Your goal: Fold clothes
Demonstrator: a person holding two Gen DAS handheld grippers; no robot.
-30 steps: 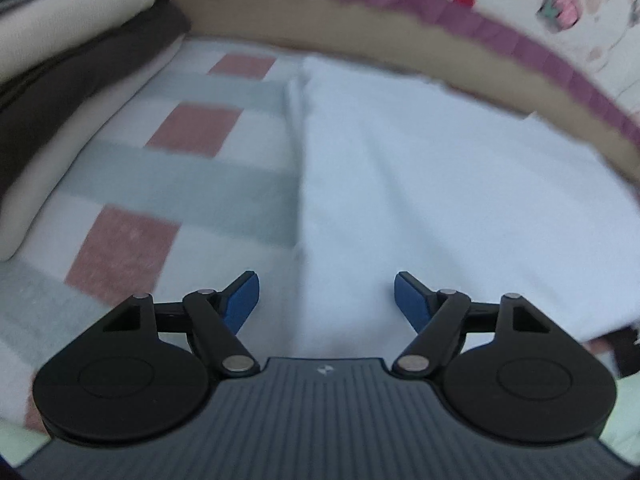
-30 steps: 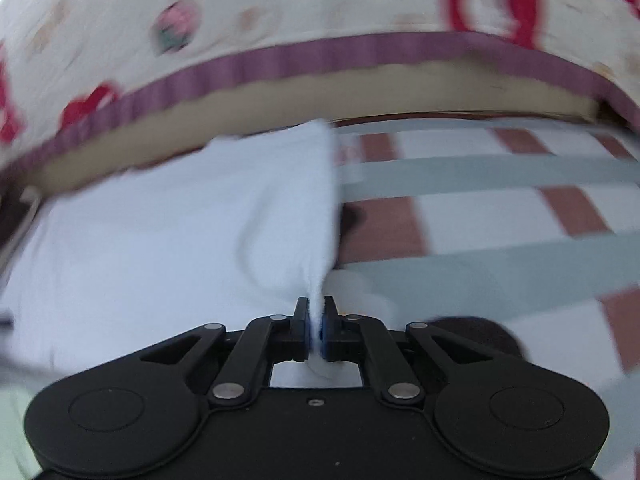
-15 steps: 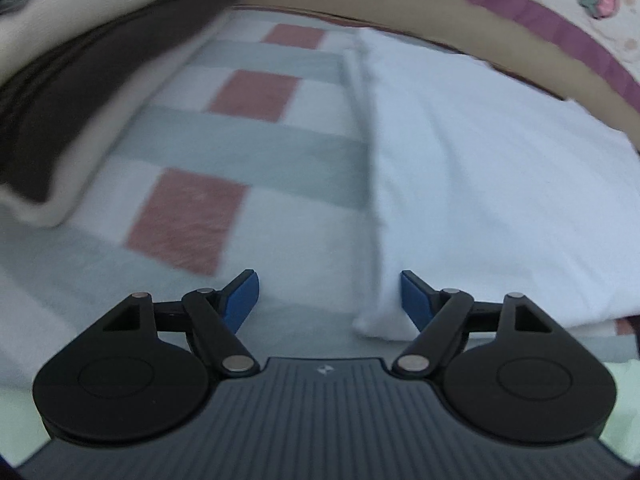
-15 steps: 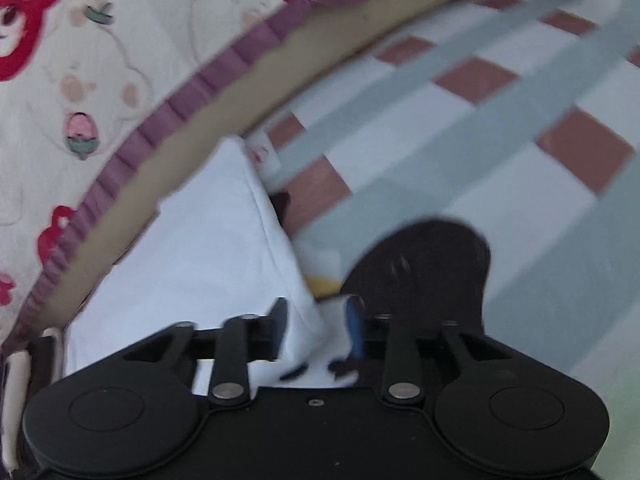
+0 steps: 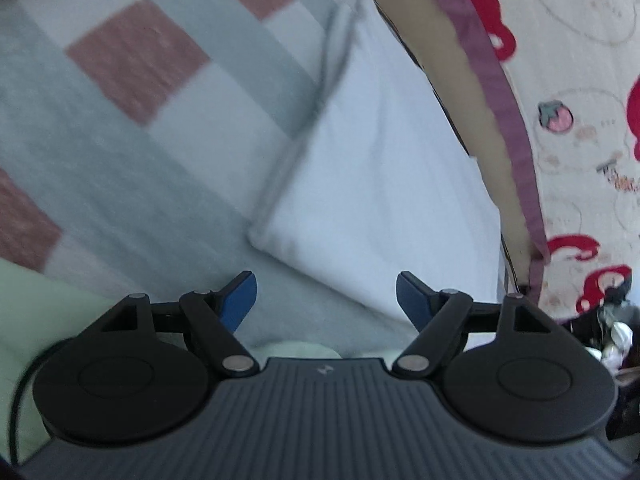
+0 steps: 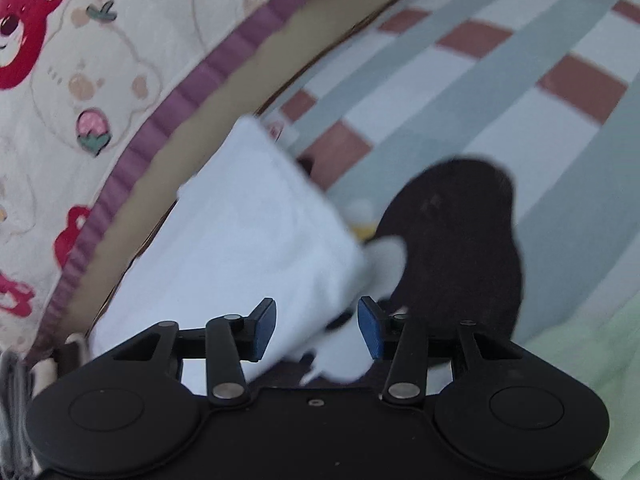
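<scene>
Below, two wrist views over a checked blanket (image 5: 132,132). Left view: the left gripper (image 5: 326,296) stands wide, its blue pads (image 5: 240,294) apart with nothing between them; only blanket lies under the gap. A folded white garment (image 5: 380,184) lies flat on the blanket from about 12 to 4 o'clock of the frame centre, its near corner just beyond the pads at 12 o'clock of the gripper. Past the garment, at 2 o'clock, run a tan band and a purple trim (image 5: 508,112) edging a cream cloth printed with red bears (image 5: 580,60). Pale green fabric (image 5: 36,304) shows at 8 o'clock. Right view: the right gripper (image 6: 316,328) has its jaws opening; a corner of the garment (image 6: 240,232) lies between the blue pads (image 6: 370,328), which do not press on it. The garment spreads from the gripper toward 11 o'clock, against the trim (image 6: 168,120). A dark patch (image 6: 456,232), blurred and of uncertain kind, lies on the blanket (image 6: 500,92) at 1 o'clock of the gripper, touching the garment's edge. Green fabric (image 6: 592,352) fills 4 o'clock.
</scene>
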